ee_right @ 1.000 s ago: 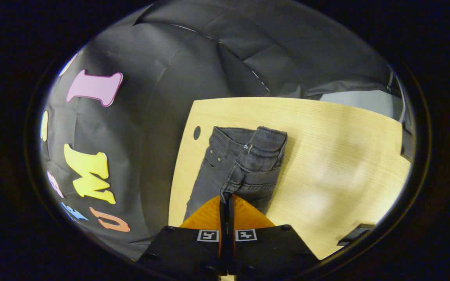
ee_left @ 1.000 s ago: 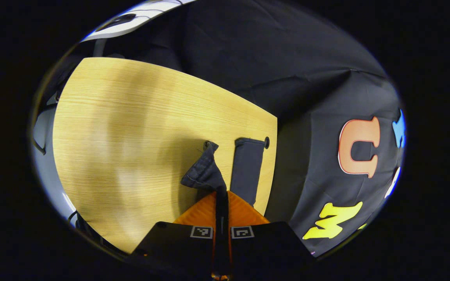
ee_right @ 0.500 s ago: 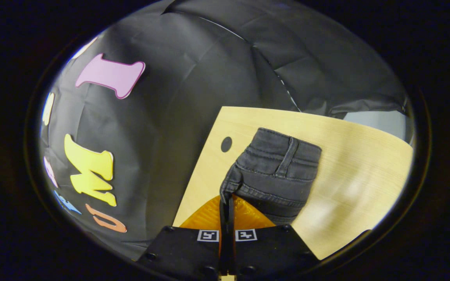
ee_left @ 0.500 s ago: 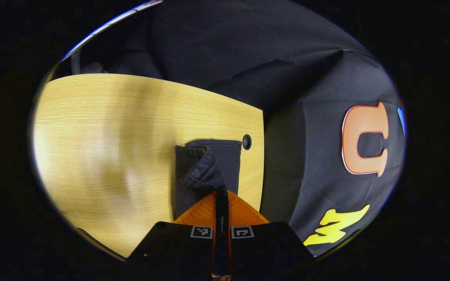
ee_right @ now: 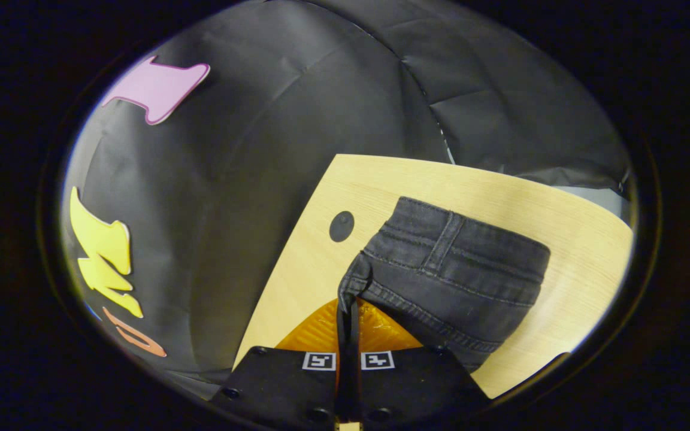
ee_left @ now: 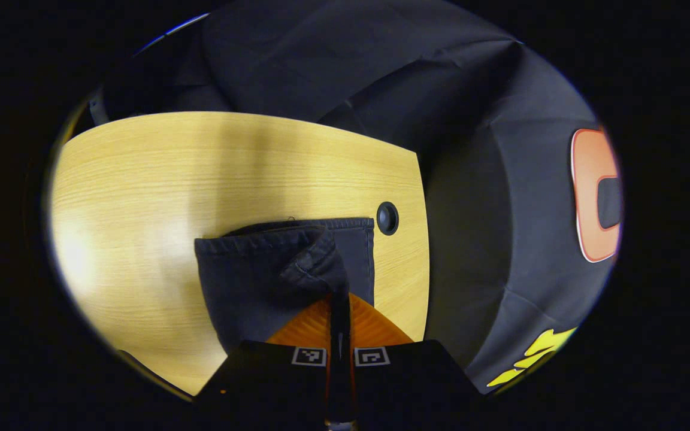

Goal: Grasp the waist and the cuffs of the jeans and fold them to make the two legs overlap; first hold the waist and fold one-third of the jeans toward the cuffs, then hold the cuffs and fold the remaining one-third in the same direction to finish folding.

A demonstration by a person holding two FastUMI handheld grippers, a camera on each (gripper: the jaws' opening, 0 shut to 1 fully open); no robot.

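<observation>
No readable writing, brand, number or sign appears on anything here. Each gripper body carries two small square black-and-white coded markers (ee_left: 340, 355) (ee_right: 348, 361) side by side near its fingers; they are patterns, not text.

The jeans (ee_left: 249, 281) are dark grey denim, lying on the desk (ee_left: 141, 179) near its edge, just beside a round hole (ee_left: 387, 217). In the left gripper view the cuffs (ee_left: 297, 239) lie one over the other, one corner bunched and raised. In the right gripper view the waist (ee_right: 459, 251), with a belt loop (ee_right: 444, 236), is doubled over, one corner pulled up.
</observation>
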